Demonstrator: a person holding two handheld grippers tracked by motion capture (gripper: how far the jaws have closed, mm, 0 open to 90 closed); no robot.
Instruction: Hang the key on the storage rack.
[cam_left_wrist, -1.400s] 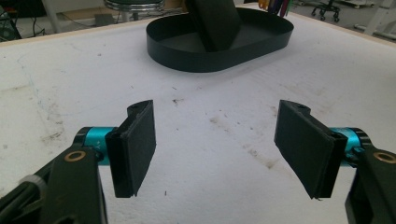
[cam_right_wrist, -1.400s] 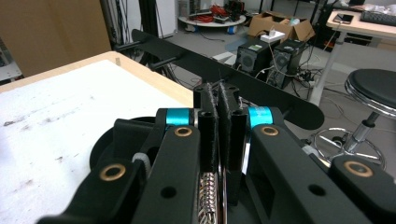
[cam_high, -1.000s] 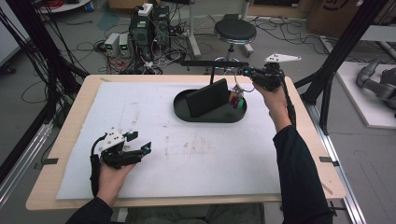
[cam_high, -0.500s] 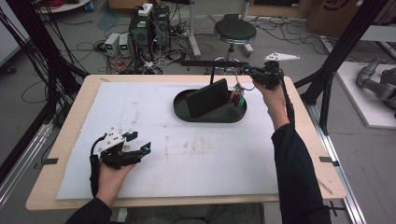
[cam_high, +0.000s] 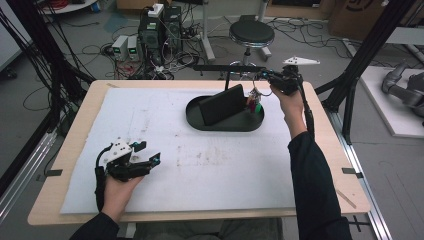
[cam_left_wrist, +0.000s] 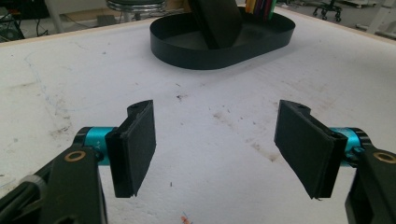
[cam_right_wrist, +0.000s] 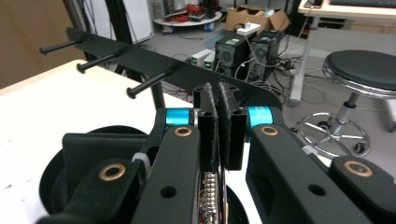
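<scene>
at the upper right of the high view, the right gripper (cam_high: 264, 84) hangs above the far end of the black oval tray (cam_high: 200, 120), its jaws pinched tight on a beaded chain (cam_right_wrist: 209, 196) from which a small bunch of coloured tags (cam_high: 254, 100) dangles, red and green among them, just over the tray's right end. the bunch is too small to make out further. in the right gripper view a black rack with pegs (cam_right_wrist: 144, 86) stands just beyond the jaws, so i'd judge the step in hand is carrying the bunch up to hang it on a peg. the next move seems to call for lifting the chain's loop level with a peg tip and sliding it on before letting go; the loop is small, so aim matters. at the lower left of the high view, the left gripper (cam_high: 150, 161) rests on the white mat (cam_high: 200, 165), jaws wide apart with nothing between them. a dark slab (cam_high: 222, 106) leans upright in the tray.
</scene>
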